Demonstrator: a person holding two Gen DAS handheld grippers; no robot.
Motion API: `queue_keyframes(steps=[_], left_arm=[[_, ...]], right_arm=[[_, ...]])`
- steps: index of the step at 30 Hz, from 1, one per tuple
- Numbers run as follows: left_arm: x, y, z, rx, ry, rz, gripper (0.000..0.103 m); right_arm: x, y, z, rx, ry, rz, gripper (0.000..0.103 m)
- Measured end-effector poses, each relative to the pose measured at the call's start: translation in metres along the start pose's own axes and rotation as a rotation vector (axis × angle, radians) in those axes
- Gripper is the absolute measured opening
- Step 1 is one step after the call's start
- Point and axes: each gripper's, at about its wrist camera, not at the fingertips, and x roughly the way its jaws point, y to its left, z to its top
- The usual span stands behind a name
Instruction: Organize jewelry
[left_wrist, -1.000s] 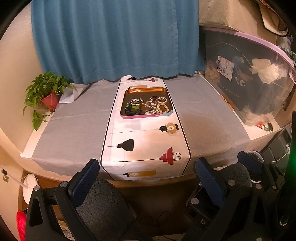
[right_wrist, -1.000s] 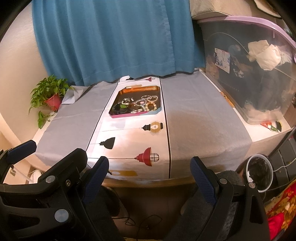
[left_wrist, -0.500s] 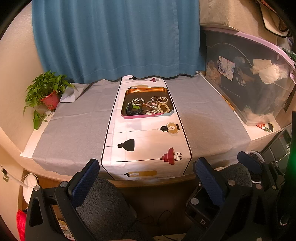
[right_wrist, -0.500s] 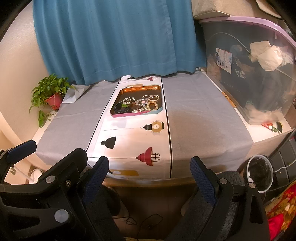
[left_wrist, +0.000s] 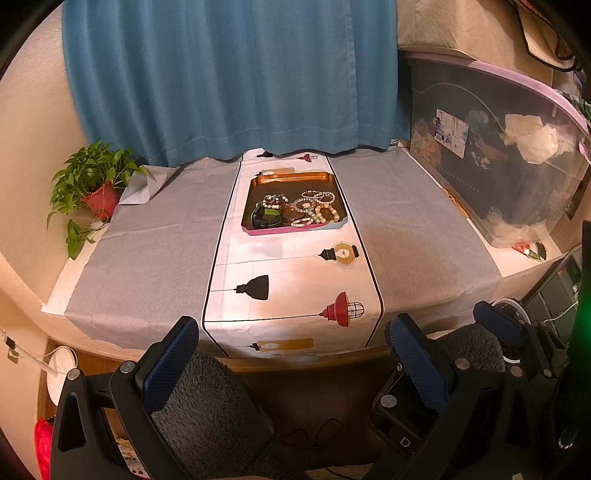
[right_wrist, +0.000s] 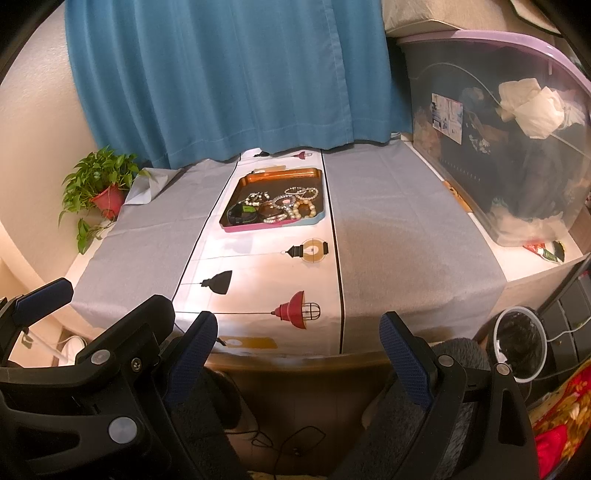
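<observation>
— Both grippers hang off the near edge of the table: the left gripper (left_wrist: 291, 354) and the right gripper (right_wrist: 297, 347) each have their jaws spread wide, with nothing between the pads.

— Where does the jewelry lie from them?

— Straight ahead and well apart, toward the far edge. A tray (left_wrist: 291, 178) sits on the lamp-print runner (left_wrist: 291, 291), its long axis running along the runner toward the blue curtain (left_wrist: 229, 74). Neither gripper looks clearly nearer; from the right wrist view the tray lies slightly left of centre.

— And inside it?

— Bracelets (left_wrist: 301, 210) piled in the tray's near half: a chunky pearl-bead bracelet (left_wrist: 327, 214) at the near right corner, a dark watch-like band (left_wrist: 265, 218) at the near left. The far half is bare.

— Other containers?

— A clear storage bin (left_wrist: 509, 166) along the right edge, holding crumpled things I cannot identify.
</observation>
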Motion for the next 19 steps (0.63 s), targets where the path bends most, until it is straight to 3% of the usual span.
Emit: queue_keyframes(steps=[19], left_arm=[[0.0, 0.001, -0.003, 0.009, 0.006, 0.003, 0.103]], right_arm=[[-0.001, 0.004, -0.012, 0.003, 0.011, 0.021, 0.09]])
